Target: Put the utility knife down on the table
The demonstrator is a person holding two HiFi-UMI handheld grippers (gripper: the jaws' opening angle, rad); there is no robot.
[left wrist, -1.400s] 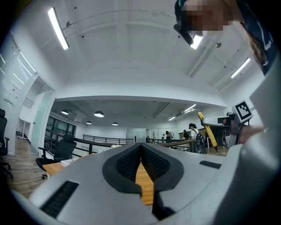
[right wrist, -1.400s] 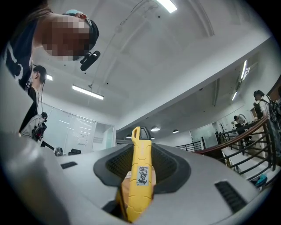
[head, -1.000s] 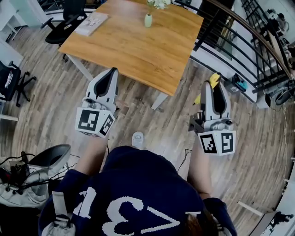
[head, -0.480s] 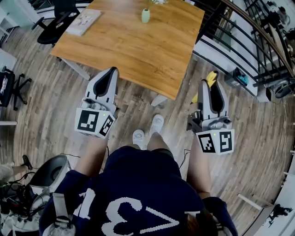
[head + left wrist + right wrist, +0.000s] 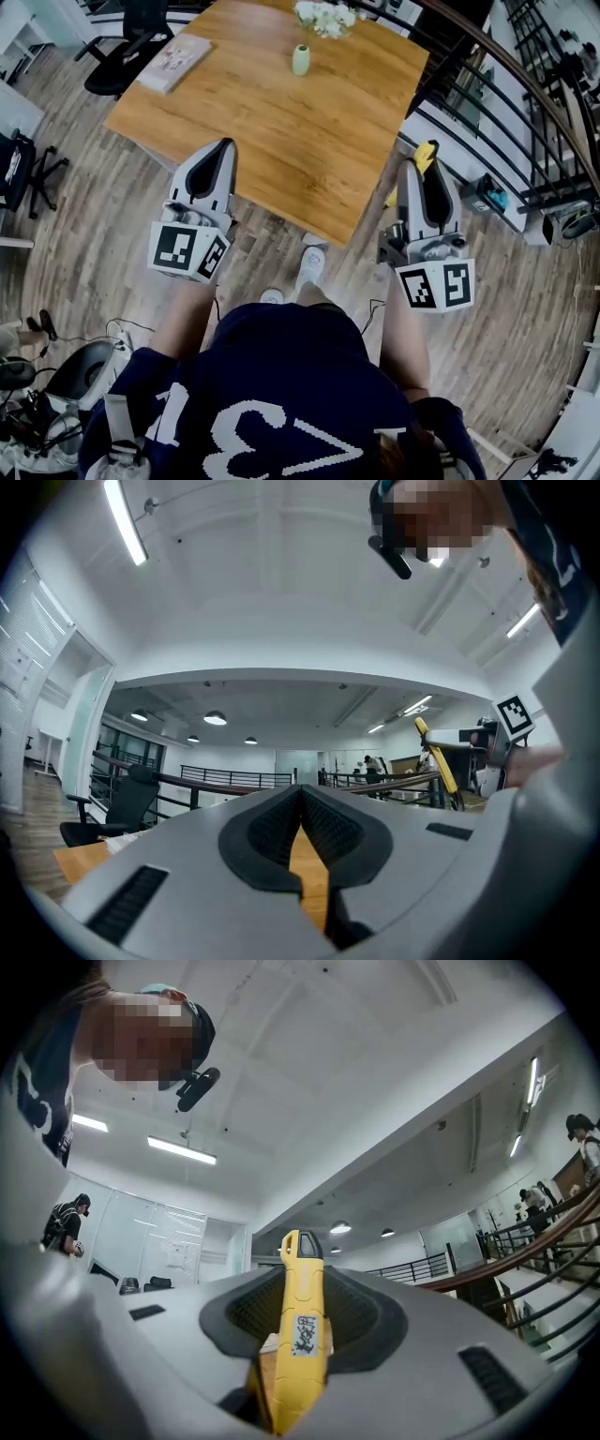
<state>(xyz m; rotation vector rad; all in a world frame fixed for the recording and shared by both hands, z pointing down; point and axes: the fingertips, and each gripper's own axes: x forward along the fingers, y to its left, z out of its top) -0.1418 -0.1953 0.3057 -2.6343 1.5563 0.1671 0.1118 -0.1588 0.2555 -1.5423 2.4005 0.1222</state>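
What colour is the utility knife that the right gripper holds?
Yellow. The utility knife shows best in the right gripper view.

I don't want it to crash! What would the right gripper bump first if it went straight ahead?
Probably the black railing, not the table: in the head view the right gripper, shut on the utility knife, points just past the table's right edge. Depth is hard to judge.
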